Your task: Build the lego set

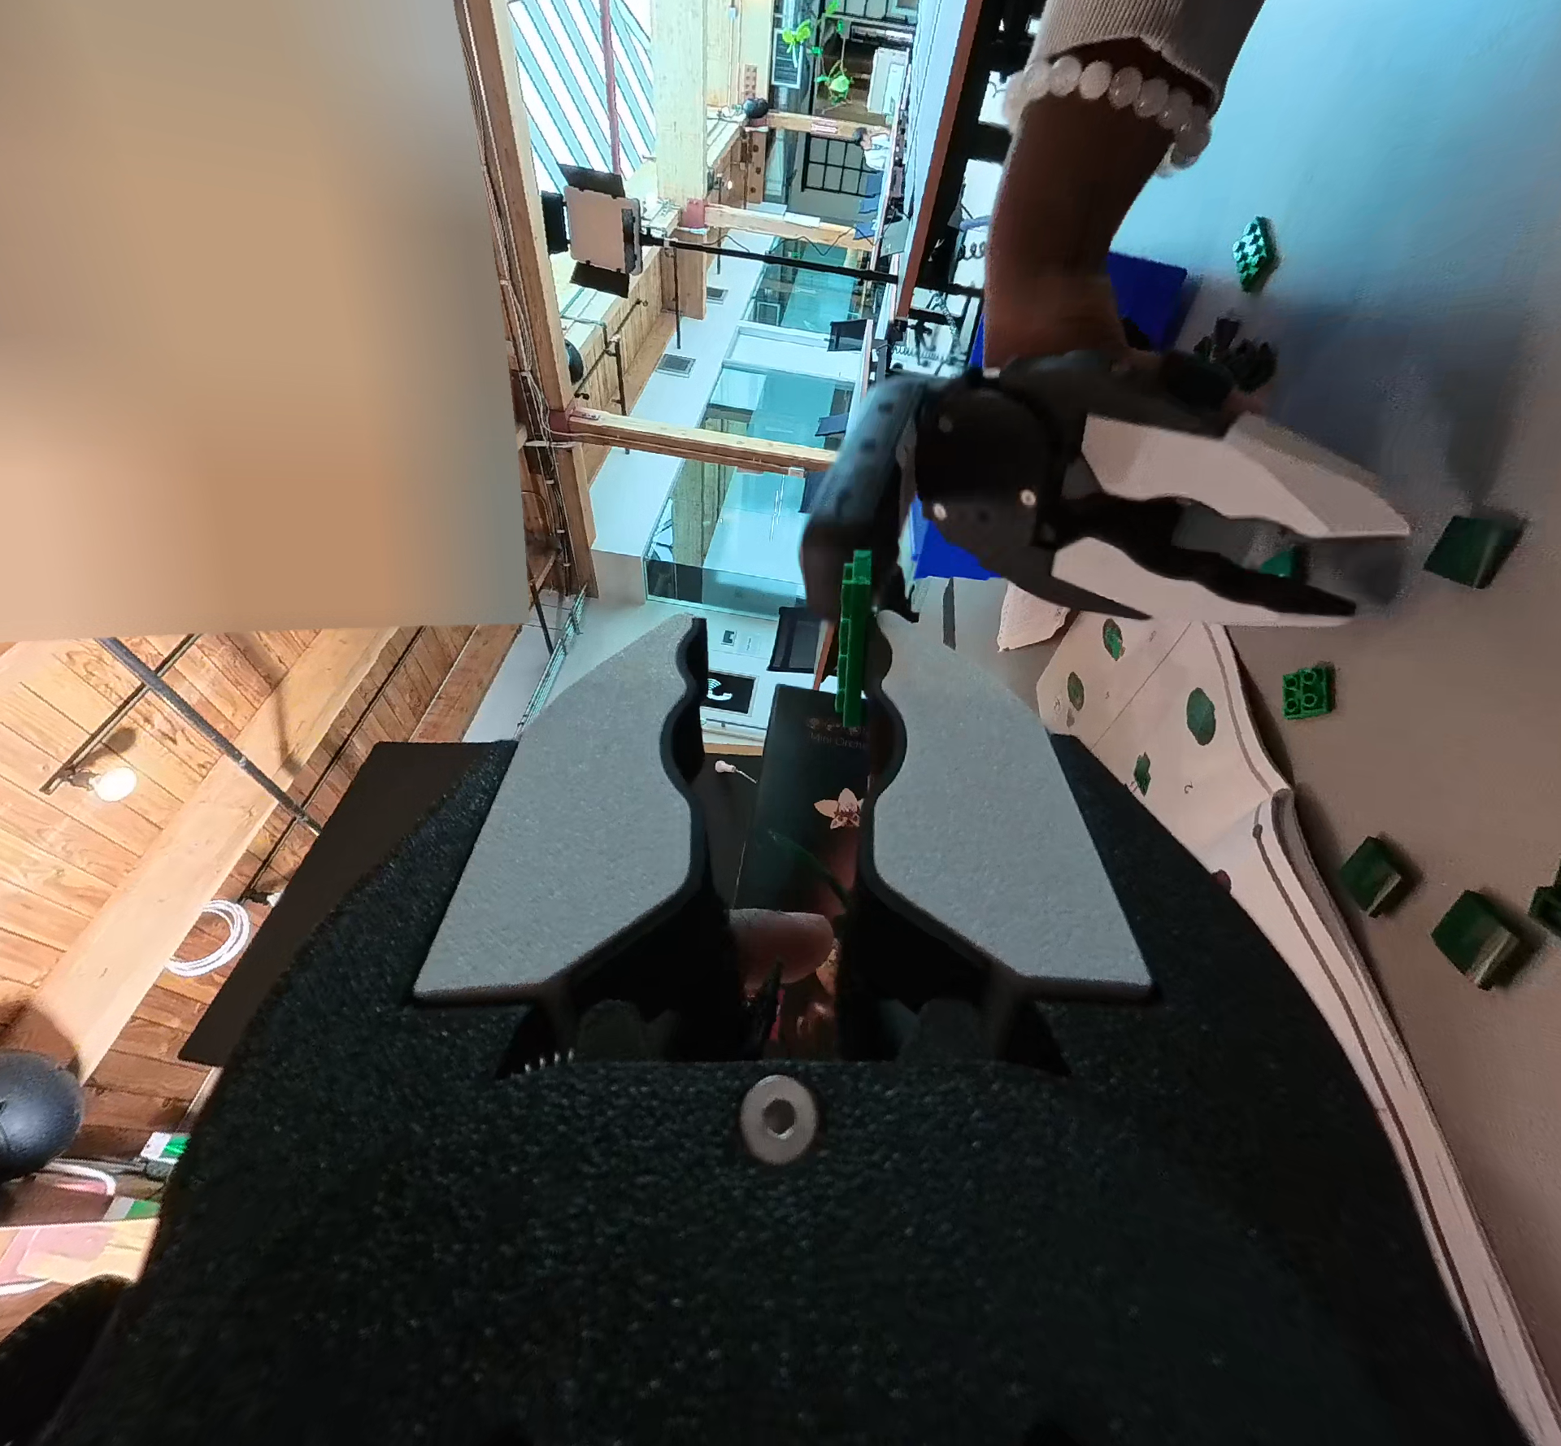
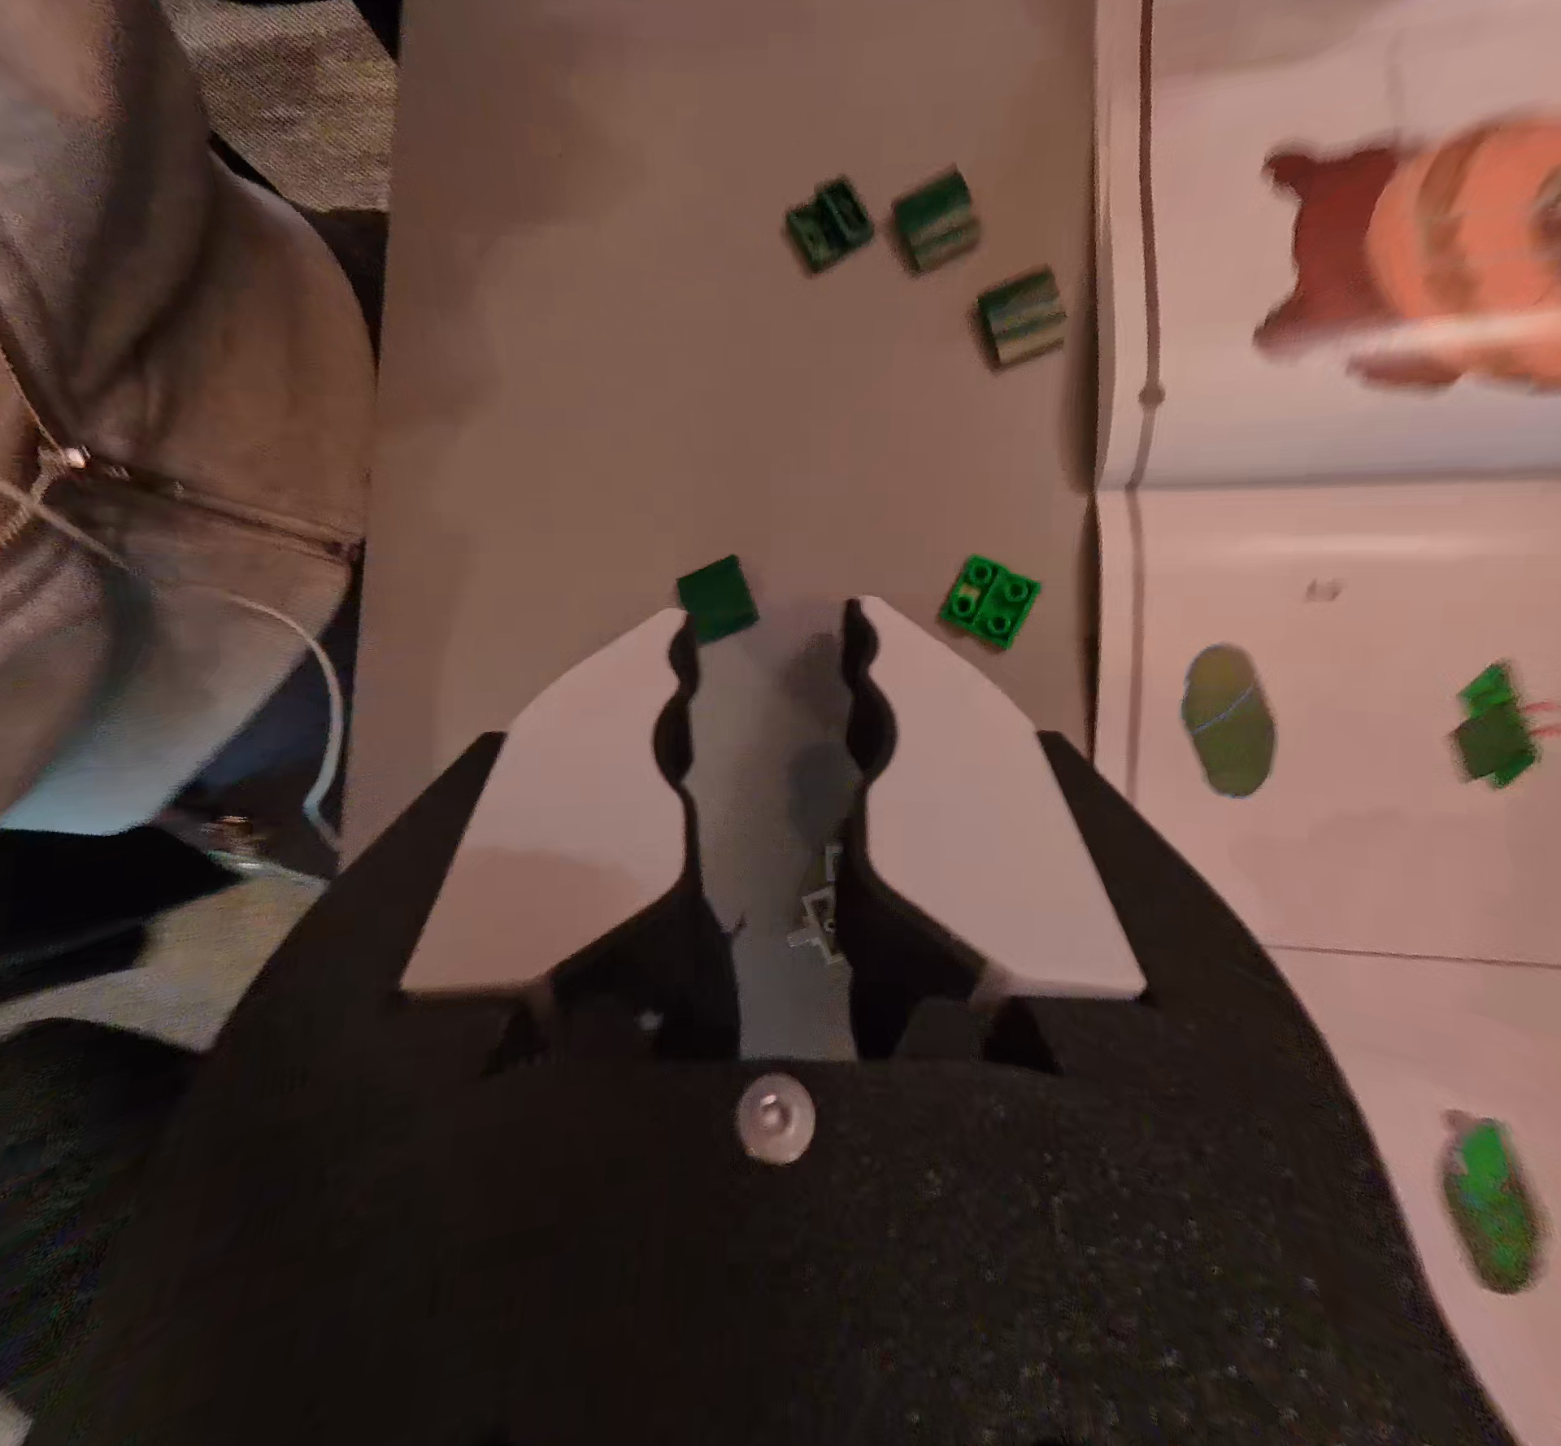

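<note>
a: what does the left tool (image 1: pixel 790 670) show?
b: its fingers stand apart, and a thin green lego piece (image 1: pixel 853 645) stands on edge against the right finger's tip. whether it's pinched, one cannot tell.
a: and the right tool (image 2: pixel 769 620)?
b: spread wide and empty, low over the bench (image 2: pixel 676 307). a dark green brick (image 2: pixel 716 597) sits just past its left fingertip, a bright green plate (image 2: pixel 988 603) near the right one.
a: more bricks?
b: three dark green ones (image 2: pixel 933 221) farther along, beside the instruction booklet (image 2: pixel 1351 729).
</note>
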The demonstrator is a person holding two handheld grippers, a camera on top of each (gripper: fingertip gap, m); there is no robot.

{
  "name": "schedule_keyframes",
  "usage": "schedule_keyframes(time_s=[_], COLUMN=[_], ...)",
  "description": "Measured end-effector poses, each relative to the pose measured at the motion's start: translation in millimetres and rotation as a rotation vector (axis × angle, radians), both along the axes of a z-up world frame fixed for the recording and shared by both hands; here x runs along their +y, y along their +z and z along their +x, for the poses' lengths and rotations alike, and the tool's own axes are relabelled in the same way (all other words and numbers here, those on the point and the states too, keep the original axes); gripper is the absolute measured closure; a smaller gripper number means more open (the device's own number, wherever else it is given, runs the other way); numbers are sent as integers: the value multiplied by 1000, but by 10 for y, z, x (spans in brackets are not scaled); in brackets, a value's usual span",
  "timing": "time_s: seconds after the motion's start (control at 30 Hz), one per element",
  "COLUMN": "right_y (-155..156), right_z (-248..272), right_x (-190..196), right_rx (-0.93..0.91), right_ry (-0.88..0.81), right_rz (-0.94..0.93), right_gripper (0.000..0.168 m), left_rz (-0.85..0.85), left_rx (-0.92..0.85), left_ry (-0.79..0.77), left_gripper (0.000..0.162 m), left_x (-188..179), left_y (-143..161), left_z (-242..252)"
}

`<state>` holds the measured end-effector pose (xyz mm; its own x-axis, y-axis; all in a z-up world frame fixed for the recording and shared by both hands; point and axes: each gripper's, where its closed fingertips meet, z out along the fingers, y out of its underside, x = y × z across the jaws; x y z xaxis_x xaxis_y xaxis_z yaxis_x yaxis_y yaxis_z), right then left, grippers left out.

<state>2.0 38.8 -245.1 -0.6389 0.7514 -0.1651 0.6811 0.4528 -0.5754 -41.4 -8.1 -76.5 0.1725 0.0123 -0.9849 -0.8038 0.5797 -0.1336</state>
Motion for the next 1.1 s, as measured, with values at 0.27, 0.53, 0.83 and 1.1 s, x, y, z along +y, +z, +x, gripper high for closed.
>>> schedule_keyframes(time_s=[0.27,0.53,0.83,1.1], right_y=[-87,-126,573,1517], right_z=[106,51,-16,24], right_x=[-101,-167,-185,-453], right_rx=[159,124,211,272], right_ry=[174,200,-127,-105], right_rz=[174,92,-92,-235], right_gripper=[132,152,152,153], left_rz=[-1,-8,-3,13], left_rx=[5,7,-10,-12], left_ry=[-4,-8,3,-42], left_gripper=[128,127,126,124], left_x=[7,25,56,-66], left_y=[-27,-50,-51,10], left_z=[12,40,21,144])
